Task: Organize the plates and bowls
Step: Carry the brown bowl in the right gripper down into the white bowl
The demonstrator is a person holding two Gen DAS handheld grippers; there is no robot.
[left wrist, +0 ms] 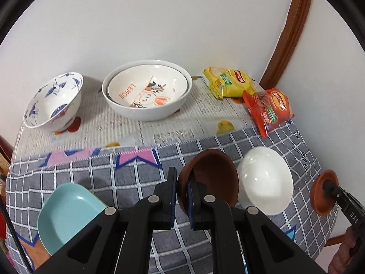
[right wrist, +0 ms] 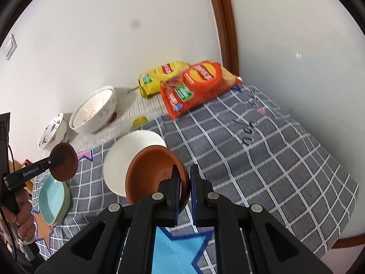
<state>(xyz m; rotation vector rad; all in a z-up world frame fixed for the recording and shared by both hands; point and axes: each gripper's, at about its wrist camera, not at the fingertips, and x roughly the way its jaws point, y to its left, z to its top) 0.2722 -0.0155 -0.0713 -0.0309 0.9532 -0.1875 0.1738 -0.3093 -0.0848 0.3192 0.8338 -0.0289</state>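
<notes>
My left gripper (left wrist: 182, 178) is shut on the rim of a brown bowl (left wrist: 214, 178) and holds it above the grey checked cloth, next to a white bowl (left wrist: 267, 180). My right gripper (right wrist: 185, 173) is shut on the rim of a second brown bowl (right wrist: 152, 175), beside the same white bowl (right wrist: 127, 159). Each held bowl shows in the other view: the right one (left wrist: 322, 191), the left one (right wrist: 65, 165). A teal dish (left wrist: 66, 214) lies at the near left. A blue-patterned bowl (left wrist: 54, 100) and a large white bowl with a lemon-print bowl nested in it (left wrist: 148, 91) stand at the back.
A yellow snack bag (left wrist: 228, 82) and a red snack bag (left wrist: 269, 109) lie at the back right by the wall corner. A white mat (left wrist: 127, 127) covers the back of the table. A brown wooden frame (left wrist: 292, 29) runs up the wall. The table edge drops off on the right.
</notes>
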